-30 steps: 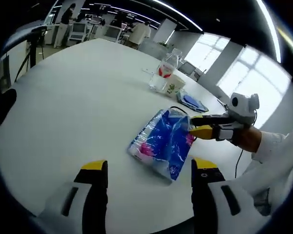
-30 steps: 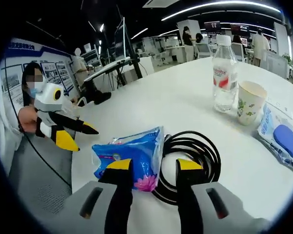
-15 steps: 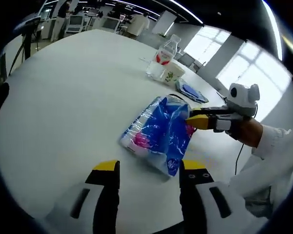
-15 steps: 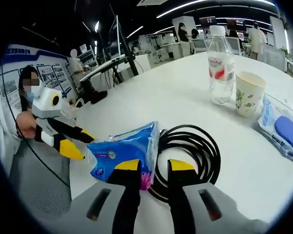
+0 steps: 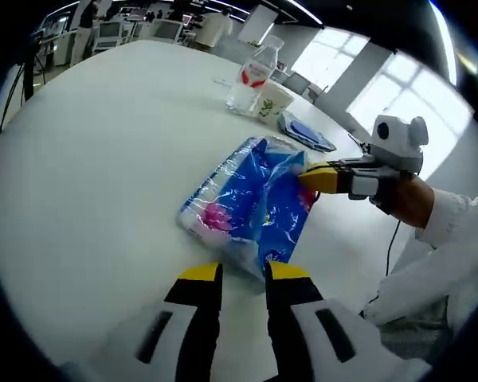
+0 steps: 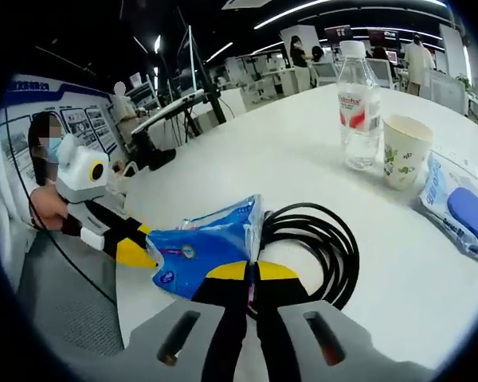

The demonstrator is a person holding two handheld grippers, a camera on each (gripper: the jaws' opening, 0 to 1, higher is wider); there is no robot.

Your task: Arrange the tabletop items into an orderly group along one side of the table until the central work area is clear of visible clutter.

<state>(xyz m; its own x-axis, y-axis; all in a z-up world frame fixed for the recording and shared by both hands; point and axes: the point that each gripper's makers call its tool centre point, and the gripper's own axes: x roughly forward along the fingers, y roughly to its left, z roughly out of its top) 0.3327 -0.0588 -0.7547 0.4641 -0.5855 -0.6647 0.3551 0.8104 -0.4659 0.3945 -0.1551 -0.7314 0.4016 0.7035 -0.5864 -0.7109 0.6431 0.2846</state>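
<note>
In the left gripper view, a blue tissue pack (image 5: 251, 207) lies on the white table (image 5: 103, 159) right in front of the left gripper (image 5: 243, 274). Far past the pack stand a water bottle (image 5: 249, 76) and a paper cup (image 5: 274, 99), side by side. Just right of them lies a flat pouch with a blue pad inside (image 5: 307, 134). The left gripper's yellow tips sit close together at the near edge of the pack, with a thin fold of wrapper between them. The right gripper (image 5: 311, 177) comes in from the right and nips the pack's far corner.

In the right gripper view, the left gripper (image 6: 131, 247) touches the pack (image 6: 203, 247) from the left. A black cable coil (image 6: 319, 247) lies just right of the pack, touching it. Beyond the coil stand the bottle (image 6: 360, 107) and the cup (image 6: 404, 151), and the pouch (image 6: 458, 215) lies farthest right. The right gripper (image 6: 251, 272) is pinched nearly closed on the edge of the pack.
</note>
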